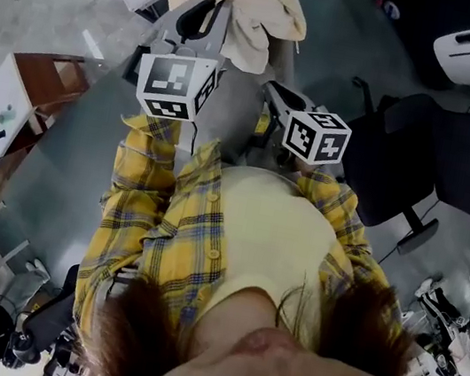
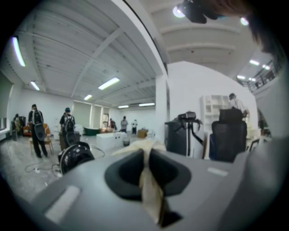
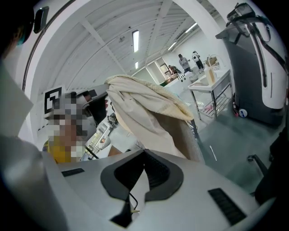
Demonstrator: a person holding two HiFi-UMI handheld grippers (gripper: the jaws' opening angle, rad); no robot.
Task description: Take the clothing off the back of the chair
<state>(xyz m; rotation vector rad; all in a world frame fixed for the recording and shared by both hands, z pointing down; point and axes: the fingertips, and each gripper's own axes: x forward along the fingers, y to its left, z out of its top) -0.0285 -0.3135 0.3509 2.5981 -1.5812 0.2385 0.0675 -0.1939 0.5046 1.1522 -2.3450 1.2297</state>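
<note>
In the head view the cream crumpled cloth garment (image 1: 249,5) sits at 12 o'clock, bunched over the top of a grey padded chair (image 1: 235,111) whose surface runs down toward the centre; the left gripper (image 1: 210,14), behind its black-and-white marker cube at 11 o'clock, reaches up into the garment's left edge; the right gripper (image 1: 275,91), its cube just right of centre, points toward the cloth's lower hem from 1 o'clock; a yellow plaid shirt (image 1: 158,214) fills 6 to 8 o'clock and a black mesh office chair (image 1: 402,158) stands at 3 o'clock. In the left gripper view the left gripper (image 2: 146,152) has its dark pads pressed together on a fold of the cream garment (image 2: 151,189), which runs between them from centre down to 6 o'clock and shows again just past the tips; people in dark clothes (image 2: 36,128) stand at 9 o'clock, well away, and a black chair (image 2: 228,140) stands at 3 o'clock. In the right gripper view the right gripper (image 3: 143,153) has its tips meeting at the centre, with a pale wedge between the pads that I cannot tell to be cloth; the cream garment (image 3: 144,108) hangs draped directly beyond the tips, toward 12 o'clock, over the grey chair back (image 3: 198,140); a white-and-black machine (image 3: 257,54) stands at 2 o'clock.
</note>
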